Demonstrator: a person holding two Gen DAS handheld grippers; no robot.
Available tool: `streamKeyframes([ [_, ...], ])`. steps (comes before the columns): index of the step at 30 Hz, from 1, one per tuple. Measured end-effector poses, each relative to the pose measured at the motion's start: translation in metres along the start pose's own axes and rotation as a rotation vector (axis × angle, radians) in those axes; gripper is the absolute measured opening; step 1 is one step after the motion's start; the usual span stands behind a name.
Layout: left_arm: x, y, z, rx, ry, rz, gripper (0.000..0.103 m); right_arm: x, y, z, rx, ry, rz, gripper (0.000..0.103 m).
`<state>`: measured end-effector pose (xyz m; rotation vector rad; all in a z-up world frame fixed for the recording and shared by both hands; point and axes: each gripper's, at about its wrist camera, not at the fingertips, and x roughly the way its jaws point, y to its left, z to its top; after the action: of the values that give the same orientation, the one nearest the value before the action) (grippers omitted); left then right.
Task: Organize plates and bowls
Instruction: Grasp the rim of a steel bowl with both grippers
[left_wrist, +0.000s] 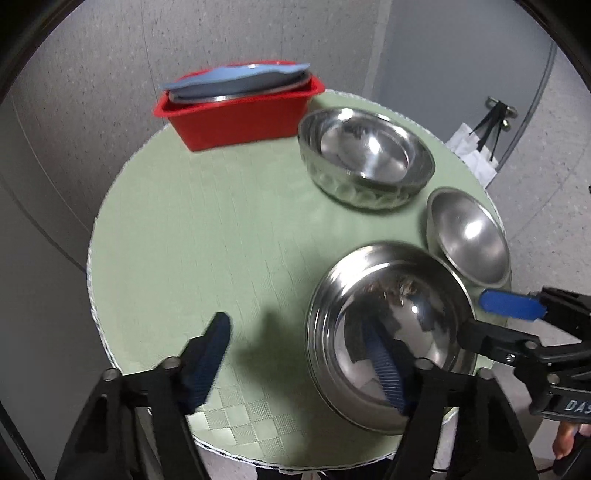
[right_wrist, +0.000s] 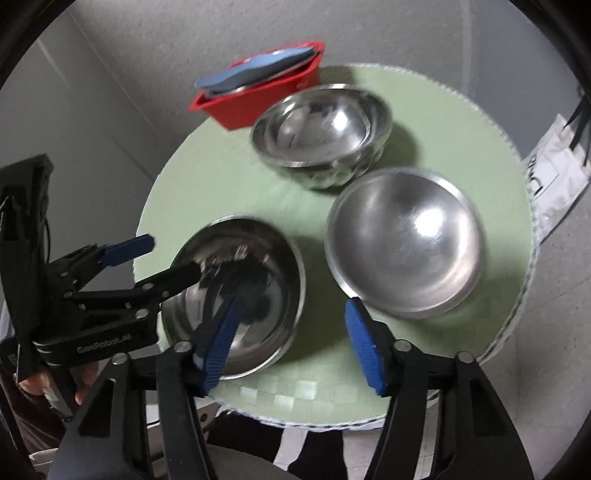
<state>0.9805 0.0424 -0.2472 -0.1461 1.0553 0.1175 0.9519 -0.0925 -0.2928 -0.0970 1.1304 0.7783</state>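
A round table with a green cloth (left_wrist: 221, 229) holds steel bowls. A shiny steel bowl (left_wrist: 384, 332) sits at the near edge; it also shows in the right wrist view (right_wrist: 258, 295). My left gripper (left_wrist: 299, 365) is open, its right finger inside this bowl and its left finger outside over the cloth. My right gripper (right_wrist: 291, 343) is open, its left finger inside the same bowl at the opposite rim. A matte steel bowl (right_wrist: 402, 243) sits to the right. Nested steel bowls (right_wrist: 321, 129) stand farther back. A red bin (left_wrist: 236, 110) at the back holds plates under a blue plate (left_wrist: 236, 75).
The table edge lies just below both grippers. A grey wall stands behind the table. A white bag (left_wrist: 476, 147) hangs from a hook at the right. The person's hand (right_wrist: 55, 384) holds the left gripper's handle.
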Motion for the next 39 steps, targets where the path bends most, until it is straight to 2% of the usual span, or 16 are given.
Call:
streamKeyframes([
  [6,0.022,0.008,-0.005,0.003,0.037,-0.06,0.036,0.015,0.002,-0.003,0.007,0.037,-0.007,0.033],
  [8,0.035,0.008,-0.004,0.016,0.046,-0.082,0.025,0.02,0.0,-0.002,0.013,0.034,-0.018,0.026],
  [10,0.045,0.007,-0.001,0.034,0.046,-0.106,0.019,0.022,0.0,0.0,0.015,0.031,-0.022,0.019],
  [19,0.041,0.013,0.018,0.186,-0.022,-0.084,0.018,0.027,0.014,0.011,0.046,0.012,-0.073,0.015],
  [26,0.008,0.03,0.045,0.264,-0.115,-0.122,0.018,-0.004,0.041,0.03,0.05,-0.094,-0.102,0.014],
  [32,-0.006,0.034,0.086,0.314,-0.188,-0.184,0.018,-0.025,0.041,0.064,0.09,-0.189,-0.152,0.015],
  [39,0.03,0.01,0.147,0.378,-0.197,-0.212,0.018,-0.016,0.003,0.108,0.183,-0.214,-0.217,0.014],
])
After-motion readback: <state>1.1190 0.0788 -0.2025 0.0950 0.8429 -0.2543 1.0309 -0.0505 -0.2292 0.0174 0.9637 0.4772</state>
